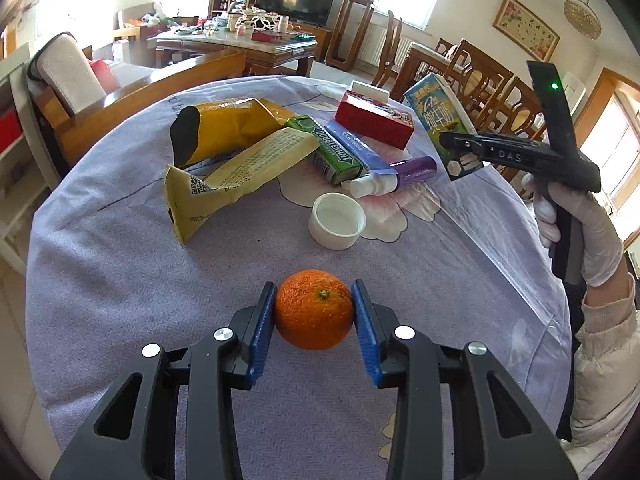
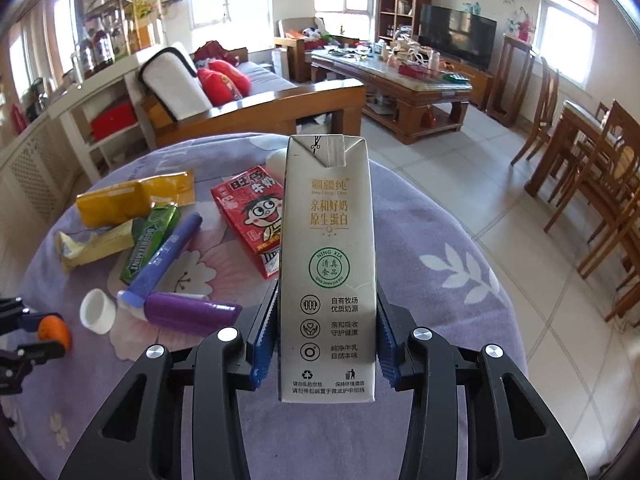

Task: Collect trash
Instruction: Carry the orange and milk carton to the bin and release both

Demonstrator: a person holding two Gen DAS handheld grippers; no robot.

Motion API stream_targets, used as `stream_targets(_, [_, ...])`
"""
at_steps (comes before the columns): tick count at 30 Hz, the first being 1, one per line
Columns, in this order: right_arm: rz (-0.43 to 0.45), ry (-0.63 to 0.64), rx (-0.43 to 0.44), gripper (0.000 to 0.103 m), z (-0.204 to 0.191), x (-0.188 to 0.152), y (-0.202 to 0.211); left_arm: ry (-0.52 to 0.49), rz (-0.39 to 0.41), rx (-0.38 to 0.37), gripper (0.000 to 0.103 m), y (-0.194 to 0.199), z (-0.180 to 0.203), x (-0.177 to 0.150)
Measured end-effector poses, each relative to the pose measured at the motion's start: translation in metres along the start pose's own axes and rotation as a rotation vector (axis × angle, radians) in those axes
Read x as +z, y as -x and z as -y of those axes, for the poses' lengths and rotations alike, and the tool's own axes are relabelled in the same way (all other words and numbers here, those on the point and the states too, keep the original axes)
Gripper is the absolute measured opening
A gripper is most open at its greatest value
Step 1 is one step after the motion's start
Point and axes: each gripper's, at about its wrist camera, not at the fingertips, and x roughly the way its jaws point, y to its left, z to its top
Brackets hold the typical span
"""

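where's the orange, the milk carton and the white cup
orange (image 1: 314, 309), left wrist view, middle of its peel
milk carton (image 2: 329, 248), right wrist view, printed front face
white cup (image 1: 337, 221), left wrist view, inside its rim

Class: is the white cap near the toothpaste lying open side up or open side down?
Open side up: the white cap shows its hollow interior and rim, facing upward on the tablecloth.

Oranges: we count one (image 1: 314, 314).
Cartons: we count two, milk (image 2: 328, 256), red (image 2: 252, 216).
Wrappers: two, yellow (image 1: 236, 172) (image 1: 228, 128).
White caps: one (image 1: 337, 220).
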Motion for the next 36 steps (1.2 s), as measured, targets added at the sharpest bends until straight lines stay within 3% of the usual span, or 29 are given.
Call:
stream_targets(6, [0.105, -0.119, 0.085, 0.042, 0.011, -0.029, 0.057, -0.03, 0.078, 0.003, 0.038, 0.015, 0.007, -0.002])
stream_targets(16, [0.266, -0.29, 0.103, 0.042, 0.036, -0.1, 0.156, -0.124, 0.218, -0.169, 0.038, 0.034, 0.077, -0.001])
stream_targets(26, [0.389, -0.469, -0.076, 0.042, 0.094, -0.183, 0.249, -0.24, 0.27, -0.351, 0.038, 0.027, 0.172, 0.007])
stream_targets(36, [0.469, -0.681, -0.274, 0.042, 0.18, -0.279, 0.33, -0.396, 0.207, -0.571, 0.038, -0.002, 0.289, 0.004])
